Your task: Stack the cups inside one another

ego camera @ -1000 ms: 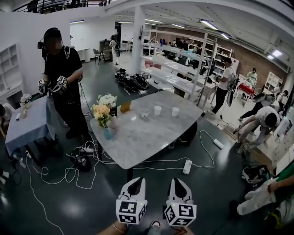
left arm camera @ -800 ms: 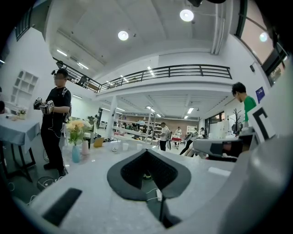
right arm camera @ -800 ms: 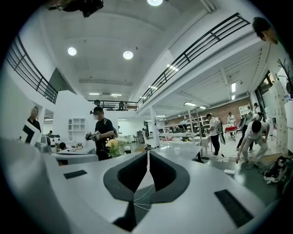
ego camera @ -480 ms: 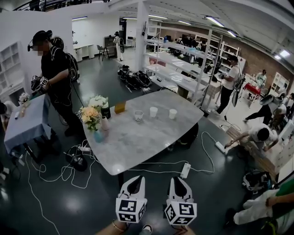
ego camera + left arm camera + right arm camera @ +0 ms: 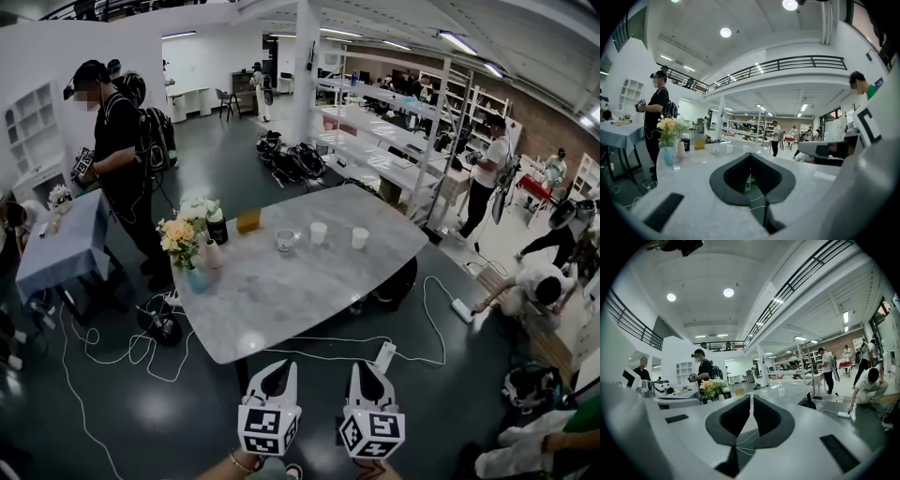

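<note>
Low over the floor (image 5: 141, 412), the left gripper (image 5: 275, 373) and right gripper (image 5: 363, 372) hung side by side, each with its fingers together on nothing, short of the table (image 5: 281, 300). On its far half three cups stood apart in a row: a clear cup (image 5: 286, 242), a white cup (image 5: 319, 232) and a second white cup (image 5: 360, 238). Flowers (image 5: 181, 234) stood at the left edge. Beyond, a person (image 5: 117, 150) stood beside a blue-clothed side table (image 5: 56, 253).

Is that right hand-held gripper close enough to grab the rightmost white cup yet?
Probably not: the right hand-held gripper hangs shut, short of the table, and the cup stands far across it.
</note>
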{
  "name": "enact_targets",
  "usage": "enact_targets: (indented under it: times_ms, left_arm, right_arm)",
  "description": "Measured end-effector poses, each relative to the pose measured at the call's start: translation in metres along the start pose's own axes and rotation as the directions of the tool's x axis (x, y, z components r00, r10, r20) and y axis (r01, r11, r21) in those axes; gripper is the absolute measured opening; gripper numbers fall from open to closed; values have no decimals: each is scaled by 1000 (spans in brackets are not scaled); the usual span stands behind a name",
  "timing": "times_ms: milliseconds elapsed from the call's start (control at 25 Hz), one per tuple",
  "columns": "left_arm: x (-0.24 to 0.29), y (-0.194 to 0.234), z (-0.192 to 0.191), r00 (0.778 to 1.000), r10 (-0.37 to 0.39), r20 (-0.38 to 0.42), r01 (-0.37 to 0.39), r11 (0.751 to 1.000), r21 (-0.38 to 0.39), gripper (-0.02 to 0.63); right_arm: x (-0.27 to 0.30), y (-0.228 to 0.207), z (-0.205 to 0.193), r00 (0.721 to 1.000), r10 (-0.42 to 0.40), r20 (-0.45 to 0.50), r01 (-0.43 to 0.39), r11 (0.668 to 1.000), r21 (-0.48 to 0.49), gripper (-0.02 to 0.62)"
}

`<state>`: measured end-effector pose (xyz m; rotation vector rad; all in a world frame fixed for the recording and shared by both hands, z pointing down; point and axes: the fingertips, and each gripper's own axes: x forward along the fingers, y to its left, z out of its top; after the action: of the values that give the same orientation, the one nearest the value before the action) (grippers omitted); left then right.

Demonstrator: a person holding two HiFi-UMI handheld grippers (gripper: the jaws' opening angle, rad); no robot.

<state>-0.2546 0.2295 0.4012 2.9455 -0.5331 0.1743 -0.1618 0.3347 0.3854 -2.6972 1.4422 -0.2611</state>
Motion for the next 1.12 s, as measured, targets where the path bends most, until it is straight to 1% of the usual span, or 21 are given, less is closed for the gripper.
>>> enact_targets:
  times_ms: [360,520,760,1000,1120]
  left_arm:
    - [36,8,9,999,36,0,-36,999,-3,6]
    - [62,12,13,999,43,7,-42,999,-10,6]
    - [108,35,19,998,55,12,-54,998,-44,6]
    - [161,58,29,997,72,10,-71,996,-59,6]
    - [186,76,34,996,86,13,-85,994,-63,6]
  right_arm:
    - [36,-21,1,999,9,-41,-9,1000,-1,5]
    - [60,-30,5,999,10,-52,-11,999,-36,3]
    - [110,-32,16,998,37,-58,-41,996,-79,3]
    - [169,-44,33,997,51,-62,-56,995,-86,3]
    - [204,-44,36,996,65,-68,-71,994,-89,3]
